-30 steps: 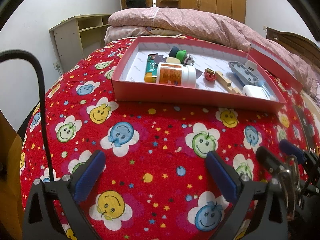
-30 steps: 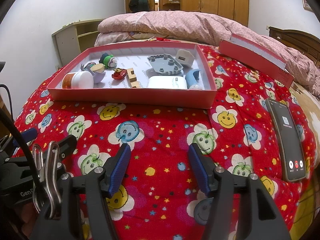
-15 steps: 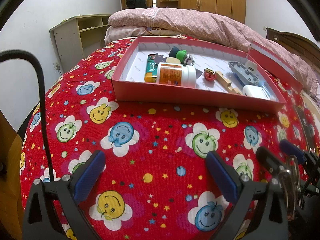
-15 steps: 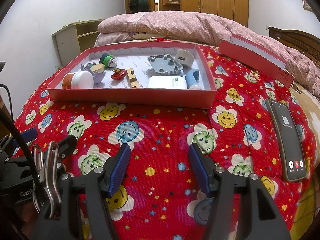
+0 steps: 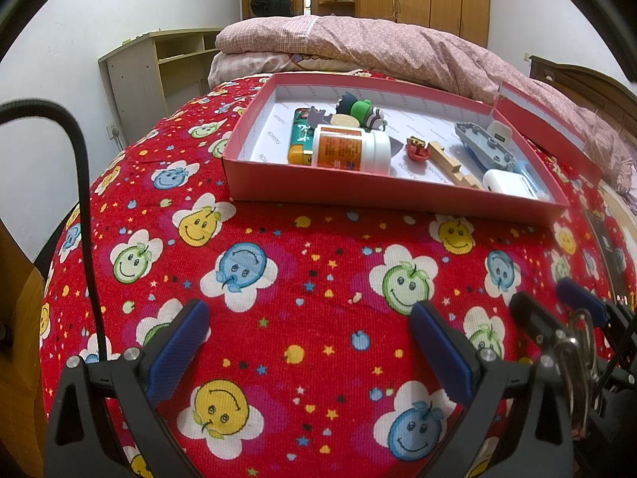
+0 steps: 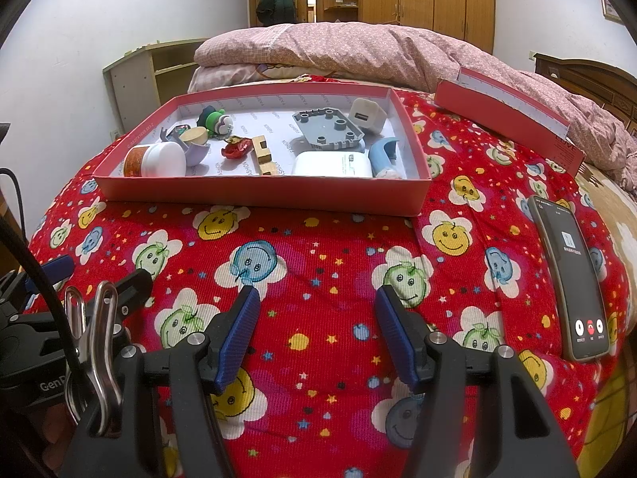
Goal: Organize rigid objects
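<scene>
Left gripper [image 5: 310,342] and right gripper [image 6: 316,330]: both spread wide, empty, above the quilt [image 5: 318,279]. Red tray [image 6: 262,195] of items: both views. Phone [image 6: 569,279]: clear in right view only.

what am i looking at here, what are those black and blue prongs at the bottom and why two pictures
There are two pictures because there are two cameras. A person holds a hand tool in each hand, and each tool ends in a two-fingered claw with a wide-angle camera looking out along its fingers. One picture comes from the left claw, the other from the right claw. The blue-padded prongs are the claw fingers. Each view also catches the other tool at its edge.

Both claws are open and hold nothing. They hover over a bed with a red smiley-flower blanket.

On the blanket sits a shallow red box holding small things: a white bottle lying on its side, a green toy, a wooden block, a grey plate, a white charger and a white case. The box's lid lies behind to the right, and a phone lies beside the box with its screen lit.
</scene>
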